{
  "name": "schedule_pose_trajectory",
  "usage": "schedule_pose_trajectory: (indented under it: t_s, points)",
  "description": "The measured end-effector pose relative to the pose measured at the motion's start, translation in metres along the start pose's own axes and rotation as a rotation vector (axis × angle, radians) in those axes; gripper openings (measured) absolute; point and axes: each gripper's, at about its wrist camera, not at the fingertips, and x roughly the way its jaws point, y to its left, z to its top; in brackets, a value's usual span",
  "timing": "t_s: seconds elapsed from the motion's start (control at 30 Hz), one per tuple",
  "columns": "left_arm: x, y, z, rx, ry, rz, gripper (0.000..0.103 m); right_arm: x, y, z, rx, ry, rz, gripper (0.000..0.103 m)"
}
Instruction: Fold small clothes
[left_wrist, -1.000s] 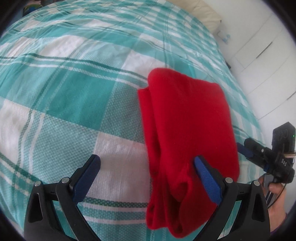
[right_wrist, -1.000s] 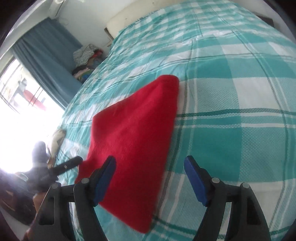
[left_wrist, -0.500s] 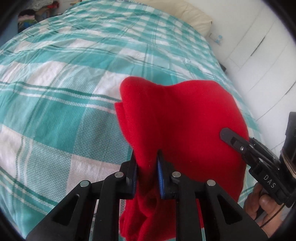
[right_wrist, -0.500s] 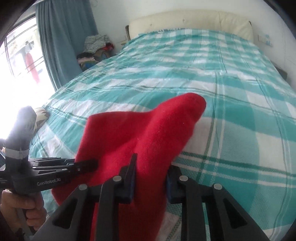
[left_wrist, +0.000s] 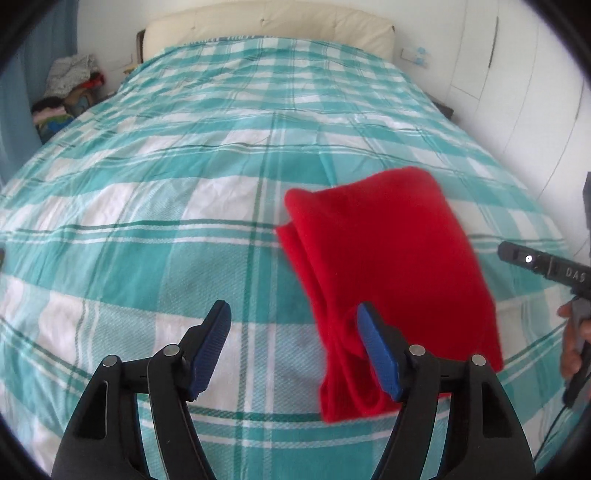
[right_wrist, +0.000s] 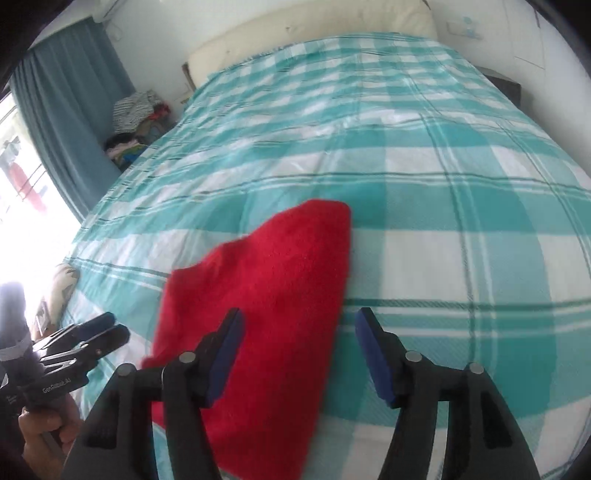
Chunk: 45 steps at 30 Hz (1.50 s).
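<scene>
A teal-and-white checked bedspread (left_wrist: 155, 236) covers the bed; a cream headboard (left_wrist: 266, 26) is seen at the far end and a heap of clothes (right_wrist: 135, 110) beside the blue curtain (right_wrist: 70, 110). Nothing blocks the view of the garment. The red garment (left_wrist: 388, 266) lies folded on the bedspread, layered edges visible along its left side. Half a second earlier it was pinched by both tools; it has since been released. The left gripper (left_wrist: 293, 345) and right gripper (right_wrist: 297, 349) have just been opening and stand spread, pads clear of the cloth.
</scene>
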Motion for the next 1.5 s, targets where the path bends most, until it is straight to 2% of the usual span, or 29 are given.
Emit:
schedule_pose_trajectory:
  t_s: [0.07,0.13,0.2,0.37,0.5,0.63,0.73,0.83,1.07,1.23,1.5]
  points:
    - [-0.023,-0.009,-0.021,0.045,-0.072,0.042,0.093,-0.016,-0.015,-0.023,-0.007,-0.013,-0.046,0.072]
    - [-0.050,-0.018,-0.038,0.076,-0.154,0.070,0.102,-0.037,-0.017,-0.046,-0.055,-0.032,-0.083,0.079]
    - [-0.076,-0.027,-0.051,0.074,-0.203,0.106,0.102,-0.059,-0.010,-0.067,-0.105,-0.048,-0.110,0.084]
    - [-0.122,-0.039,-0.075,-0.016,-0.191,0.148,0.103,-0.118,0.019,-0.109,-0.208,-0.121,-0.103,0.097]
    - [-0.143,-0.051,-0.092,-0.026,-0.216,0.219,0.103,-0.147,0.046,-0.135,-0.312,-0.174,-0.105,0.098]
    - [-0.150,-0.062,-0.109,-0.028,-0.264,0.251,0.103,-0.157,0.065,-0.156,-0.370,-0.212,-0.123,0.099]
    - [-0.142,-0.065,-0.112,-0.044,-0.223,0.249,0.103,-0.158,0.071,-0.168,-0.368,-0.240,-0.123,0.099]
    - [-0.134,-0.069,-0.111,-0.043,-0.187,0.229,0.103,-0.154,0.072,-0.174,-0.360,-0.225,-0.120,0.099]
    - [-0.117,-0.072,-0.112,-0.030,-0.132,0.251,0.103,-0.146,0.062,-0.173,-0.310,-0.216,-0.139,0.099]
    - [-0.118,-0.068,-0.114,-0.018,-0.136,0.281,0.103,-0.139,0.065,-0.175,-0.316,-0.187,-0.116,0.099]
    - [-0.121,-0.064,-0.114,-0.040,-0.130,0.222,0.103,-0.133,0.073,-0.180,-0.329,-0.170,-0.107,0.099]
